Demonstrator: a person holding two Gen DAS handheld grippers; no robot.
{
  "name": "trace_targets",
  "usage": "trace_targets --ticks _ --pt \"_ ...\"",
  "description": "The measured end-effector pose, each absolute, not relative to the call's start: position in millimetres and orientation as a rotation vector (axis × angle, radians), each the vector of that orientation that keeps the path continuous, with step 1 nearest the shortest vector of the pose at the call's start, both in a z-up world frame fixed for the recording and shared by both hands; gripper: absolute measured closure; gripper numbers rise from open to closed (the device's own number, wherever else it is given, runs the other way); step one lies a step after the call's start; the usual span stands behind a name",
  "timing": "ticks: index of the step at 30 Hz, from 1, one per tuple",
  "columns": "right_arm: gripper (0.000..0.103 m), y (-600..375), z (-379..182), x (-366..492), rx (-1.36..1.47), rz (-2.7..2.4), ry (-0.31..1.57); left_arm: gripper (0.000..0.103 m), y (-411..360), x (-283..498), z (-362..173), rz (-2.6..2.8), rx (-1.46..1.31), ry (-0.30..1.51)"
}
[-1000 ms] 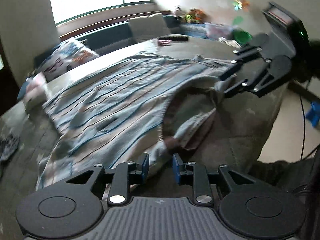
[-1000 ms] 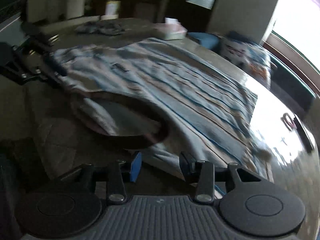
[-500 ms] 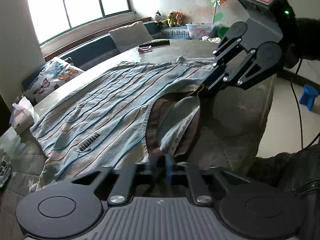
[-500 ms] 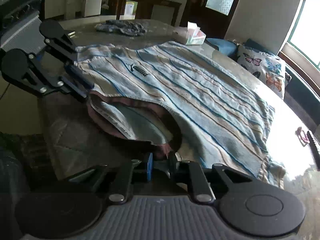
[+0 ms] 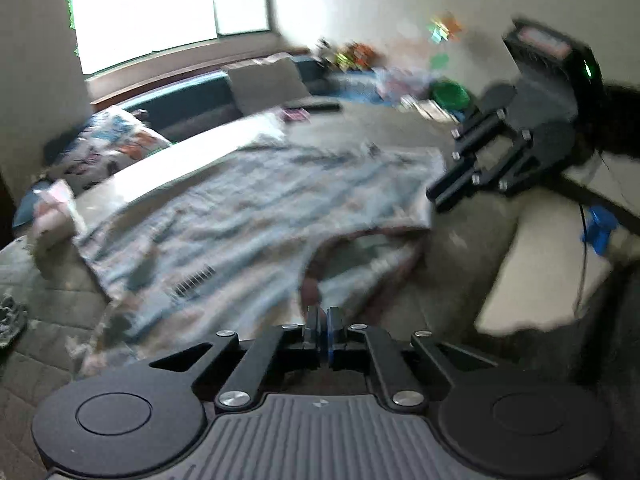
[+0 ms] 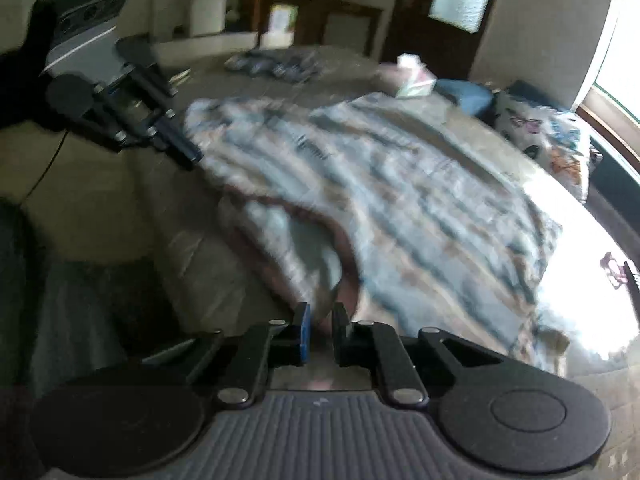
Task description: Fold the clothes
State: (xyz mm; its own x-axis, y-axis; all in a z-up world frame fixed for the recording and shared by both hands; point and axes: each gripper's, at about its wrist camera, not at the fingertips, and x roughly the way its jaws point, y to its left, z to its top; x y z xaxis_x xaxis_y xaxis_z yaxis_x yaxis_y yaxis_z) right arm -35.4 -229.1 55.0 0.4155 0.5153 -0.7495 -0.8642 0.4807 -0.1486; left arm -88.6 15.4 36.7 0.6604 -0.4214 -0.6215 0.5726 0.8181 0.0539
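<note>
A light blue striped shirt [image 5: 248, 216] with a dark maroon collar lies spread on the table, also seen in the right wrist view [image 6: 400, 184]. My left gripper [image 5: 323, 318] is shut on the shirt's near shoulder by the collar. My right gripper [image 6: 320, 324] is shut on the other shoulder, by the collar [image 6: 348, 276]. Each gripper shows in the other's view, the right [image 5: 472, 178] and the left [image 6: 168, 136], both at the shirt's edge. Both views are motion blurred.
The table [image 5: 400, 128] carries a tissue box [image 6: 414, 78], a crumpled dark cloth [image 6: 276, 62] and a small pink item [image 5: 298, 114] with a dark remote at the far side. A butterfly cushion [image 5: 108, 144] and a sofa lie beyond. A blue stool [image 5: 600, 228] stands on the floor.
Both grippers closed from open onto the shirt's shoulders beside the collar. They are now moving with the fabric; the views have gone blurred and the shirt edge has shifted.
</note>
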Motion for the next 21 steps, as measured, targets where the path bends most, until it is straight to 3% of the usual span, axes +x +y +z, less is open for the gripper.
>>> trace_targets --ticks 10,21 --pt "0.088 -208 13 29 -0.424 0.763 0.775 0.098 6 -44 0 -0.515 0.168 0.737" --pt "0.087 -228 11 -1 -0.415 0.823 0.855 0.098 19 -63 -2 -0.631 0.160 0.817"
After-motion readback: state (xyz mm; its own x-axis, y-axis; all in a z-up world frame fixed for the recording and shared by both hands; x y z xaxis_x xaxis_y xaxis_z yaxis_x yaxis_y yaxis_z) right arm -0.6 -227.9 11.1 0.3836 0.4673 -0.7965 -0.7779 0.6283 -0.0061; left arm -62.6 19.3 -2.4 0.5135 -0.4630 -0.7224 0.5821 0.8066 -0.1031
